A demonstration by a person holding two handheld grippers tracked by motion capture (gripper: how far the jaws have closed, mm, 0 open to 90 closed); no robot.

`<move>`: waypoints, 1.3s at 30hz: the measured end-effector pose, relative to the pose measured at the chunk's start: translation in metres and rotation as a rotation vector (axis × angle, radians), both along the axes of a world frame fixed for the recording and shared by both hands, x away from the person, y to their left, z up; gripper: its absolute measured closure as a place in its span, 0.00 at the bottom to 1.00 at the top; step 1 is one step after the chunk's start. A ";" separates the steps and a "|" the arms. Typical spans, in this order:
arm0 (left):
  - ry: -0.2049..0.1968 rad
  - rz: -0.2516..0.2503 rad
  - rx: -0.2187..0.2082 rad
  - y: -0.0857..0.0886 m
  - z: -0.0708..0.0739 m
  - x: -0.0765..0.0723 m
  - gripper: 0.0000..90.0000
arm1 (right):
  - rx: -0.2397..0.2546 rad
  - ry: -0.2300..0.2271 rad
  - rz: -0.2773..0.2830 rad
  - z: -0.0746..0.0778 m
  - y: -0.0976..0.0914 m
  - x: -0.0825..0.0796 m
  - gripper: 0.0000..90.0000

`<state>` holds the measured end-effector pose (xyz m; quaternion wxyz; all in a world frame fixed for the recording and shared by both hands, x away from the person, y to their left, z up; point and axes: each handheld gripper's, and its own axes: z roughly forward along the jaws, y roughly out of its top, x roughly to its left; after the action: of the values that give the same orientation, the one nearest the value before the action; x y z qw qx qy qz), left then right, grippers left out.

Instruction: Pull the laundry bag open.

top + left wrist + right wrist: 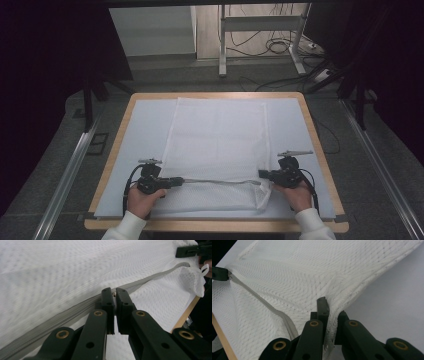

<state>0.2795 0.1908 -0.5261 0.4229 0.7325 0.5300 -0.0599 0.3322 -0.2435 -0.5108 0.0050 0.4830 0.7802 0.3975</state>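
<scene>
- Lying flat on a pale mat on a wooden-edged table (320,150), a white mesh laundry bag (220,135) spreads from the far side toward the person, with a grey zipper (215,181) running across its near end.
- Seated at the near edge, the person reaches in with both forearms, sleeves white, one gripper in each hand.
- At the zipper's left end, the left gripper (177,181) has its jaws pressed nearly together. In the left gripper view a small metal piece, which looks like the zipper pull (114,294), sits pinched between the tips of that gripper (114,293), so the jaws are closed on the pull.
- At the bag's right near corner, the right gripper (264,174) is clamped tight. The right gripper view shows a fold of the mesh squeezed between the two black jaws of this gripper (329,312), with the fabric drawn taut away from it.
- Between the two grippers the zipper is stretched in a nearly straight line, slightly raised off the mesh.
- Judging from this, the step in hand is working the zipper: one gripper anchors the corner while the other holds the slider. Whether the zipper is being opened or closed cannot be told.
- The next move probably calls for a steady pull of the slider along the zipper line, keeping the right grip firm and the tape tight so the mesh does not bunch or catch in the teeth.
</scene>
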 end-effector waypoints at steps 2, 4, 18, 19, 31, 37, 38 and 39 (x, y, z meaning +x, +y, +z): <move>0.000 0.011 -0.002 0.005 0.000 -0.002 0.96 | -0.001 0.002 -0.003 0.000 0.000 0.000 0.97; -0.001 0.018 -0.005 0.012 0.000 -0.004 0.96 | -0.002 0.001 -0.003 0.000 0.000 0.000 0.97; -0.001 0.080 0.001 0.046 0.000 -0.016 0.96 | -0.007 0.005 -0.002 -0.001 0.000 0.000 0.98; -0.001 0.081 0.009 0.047 -0.001 -0.016 0.96 | -0.012 0.002 -0.001 -0.002 0.000 0.000 0.98; -0.009 0.134 0.061 0.070 -0.002 -0.021 0.96 | -0.023 0.005 0.000 -0.002 0.001 0.001 0.98; 0.008 0.142 0.044 0.081 -0.006 -0.023 0.96 | -0.014 0.012 0.005 -0.003 0.001 0.002 0.98; 0.008 0.144 0.044 0.081 -0.006 -0.024 0.96 | -0.020 0.012 0.008 -0.004 0.002 0.001 0.98; 0.007 0.141 0.047 0.081 -0.006 -0.024 0.96 | -0.021 0.013 0.007 -0.004 0.003 0.001 0.98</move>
<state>0.2559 0.2716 -0.5323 0.4068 0.7029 0.5831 -0.0198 0.3335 -0.2406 -0.5148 0.0035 0.4829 0.7858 0.3863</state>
